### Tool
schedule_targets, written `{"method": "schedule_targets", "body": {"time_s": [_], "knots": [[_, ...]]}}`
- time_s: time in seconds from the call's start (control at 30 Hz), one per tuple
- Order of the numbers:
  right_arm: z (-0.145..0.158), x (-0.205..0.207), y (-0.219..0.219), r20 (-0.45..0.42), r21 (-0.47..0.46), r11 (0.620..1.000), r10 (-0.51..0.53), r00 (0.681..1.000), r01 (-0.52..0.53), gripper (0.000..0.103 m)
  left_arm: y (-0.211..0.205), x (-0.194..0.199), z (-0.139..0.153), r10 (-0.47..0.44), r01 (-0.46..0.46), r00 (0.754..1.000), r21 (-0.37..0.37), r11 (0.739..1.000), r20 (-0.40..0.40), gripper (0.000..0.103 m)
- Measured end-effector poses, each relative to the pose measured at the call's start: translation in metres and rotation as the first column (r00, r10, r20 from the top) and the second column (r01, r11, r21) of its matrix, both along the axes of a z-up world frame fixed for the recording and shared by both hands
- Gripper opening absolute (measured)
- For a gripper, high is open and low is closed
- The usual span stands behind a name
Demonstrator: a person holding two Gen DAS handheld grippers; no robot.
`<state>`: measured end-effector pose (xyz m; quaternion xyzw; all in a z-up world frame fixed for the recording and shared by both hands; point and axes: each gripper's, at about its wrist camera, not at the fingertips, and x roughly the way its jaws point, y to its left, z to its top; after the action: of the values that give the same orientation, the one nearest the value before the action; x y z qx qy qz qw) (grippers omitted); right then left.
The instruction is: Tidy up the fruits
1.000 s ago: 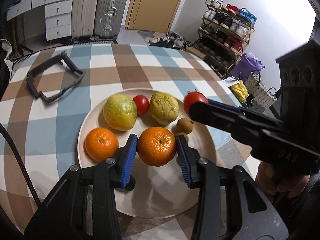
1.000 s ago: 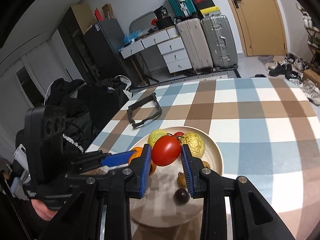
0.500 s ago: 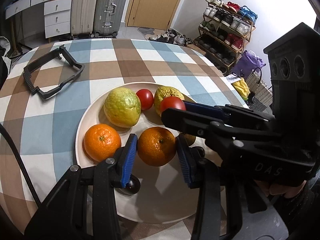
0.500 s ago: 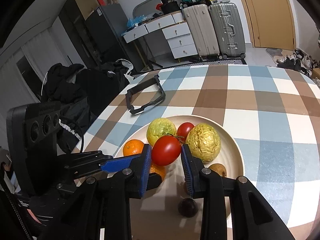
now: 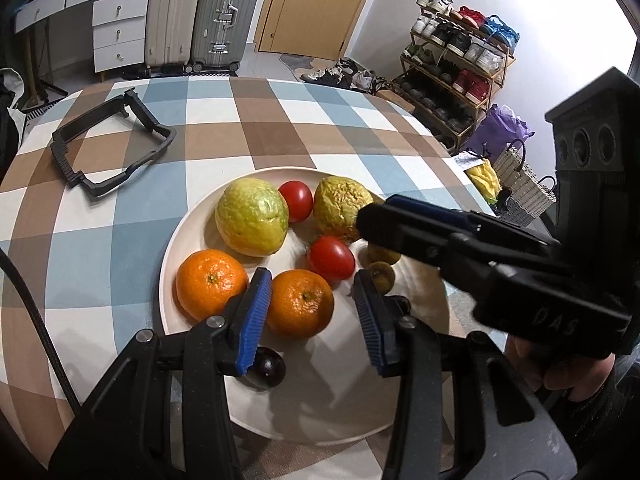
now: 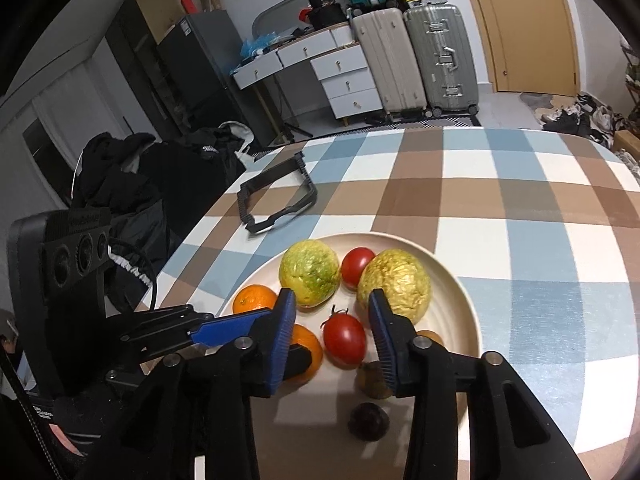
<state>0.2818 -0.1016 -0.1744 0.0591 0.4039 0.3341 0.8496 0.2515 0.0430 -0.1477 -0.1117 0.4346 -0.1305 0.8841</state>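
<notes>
Released since the earlier frame, the tomato [image 6: 344,340] now rests on the plate [image 6: 460,292]. Both grippers' fingers stand apart: right gripper [image 6: 332,336], left gripper [image 5: 310,320] (empty, straddling an orange [image 5: 300,304]). All visible fruit is plated.

You are working in a lived-in home, at a round table under a blue, brown and white checked cloth [image 6: 500,208]. Two hard-shell suitcases [image 5: 204,16] are standing by a wooden door [image 5: 316,0], a metal shoe rack [image 5: 456,60] is holding sneakers, and white drawers [image 6: 344,76] are lining the wall.
</notes>
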Motion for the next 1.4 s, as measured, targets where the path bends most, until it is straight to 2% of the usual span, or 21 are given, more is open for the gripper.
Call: {"method": "schedule_targets", "body": {"time_s": [0.33, 0.43, 0.5, 0.57, 0.67, 0.7, 0.77, 0.83, 0.9, 0.97, 1.2, 1.4], "knots": [[0.03, -0.024, -0.027, 0.071, 0.043, 0.997, -0.071, 0.995, 0.068, 0.051, -0.006, -0.026, 0.032, 0.013, -0.014, 0.998, 0.024, 1.0, 0.064, 0.049], [0.043, -0.036, -0.036, 0.101, 0.058, 0.995, -0.089, 0.991, 0.084, 0.053, -0.008, -0.037, 0.047, 0.035, -0.04, 0.994, 0.043, 0.998, 0.103, 0.059], [0.052, -0.046, -0.042, 0.129, 0.063, 0.993, -0.11, 0.985, 0.102, 0.059, -0.007, -0.046, 0.058, 0.06, -0.068, 0.988, 0.055, 0.996, 0.139, 0.07], [0.061, -0.057, -0.048, 0.163, 0.074, 0.99, -0.131, 0.978, 0.12, 0.073, -0.007, -0.056, 0.07, 0.079, -0.09, 0.98, 0.057, 0.994, 0.18, 0.073], [0.077, -0.077, -0.057, 0.231, 0.094, 0.985, -0.162, 0.96, 0.143, 0.075, -0.005, -0.074, 0.091, 0.113, -0.135, 0.96, 0.067, 0.989, 0.257, 0.084], [0.082, -0.082, -0.059, 0.246, 0.1, 0.984, -0.165, 0.955, 0.144, 0.078, -0.005, -0.081, 0.098, 0.125, -0.151, 0.95, 0.07, 0.986, 0.285, 0.084], [0.093, -0.096, -0.064, 0.292, 0.117, 0.981, -0.182, 0.939, 0.154, 0.09, -0.005, -0.095, 0.111, 0.138, -0.173, 0.934, 0.081, 0.981, 0.331, 0.085], [0.103, -0.109, -0.068, 0.337, 0.135, 0.978, -0.199, 0.92, 0.162, 0.092, -0.005, -0.106, 0.121, 0.155, -0.197, 0.919, 0.083, 0.977, 0.364, 0.087], [0.113, -0.121, -0.071, 0.376, 0.149, 0.975, -0.21, 0.902, 0.165, 0.098, -0.006, -0.12, 0.131, 0.165, -0.214, 0.903, 0.082, 0.973, 0.397, 0.097], [0.121, -0.134, -0.074, 0.411, 0.163, 0.971, -0.228, 0.883, 0.175, 0.1, -0.006, -0.133, 0.14, 0.181, -0.243, 0.882, 0.09, 0.966, 0.436, 0.102], [0.138, -0.172, -0.08, 0.501, 0.17, 0.968, -0.246, 0.83, 0.184, 0.103, -0.007, -0.176, 0.164, 0.193, -0.279, 0.841, 0.099, 0.955, 0.506, 0.102], [0.144, -0.201, -0.083, 0.556, 0.157, 0.967, -0.256, 0.791, 0.203, 0.103, 0.0, -0.208, 0.169, 0.234, -0.339, 0.802, 0.095, 0.936, 0.55, 0.102]]}}
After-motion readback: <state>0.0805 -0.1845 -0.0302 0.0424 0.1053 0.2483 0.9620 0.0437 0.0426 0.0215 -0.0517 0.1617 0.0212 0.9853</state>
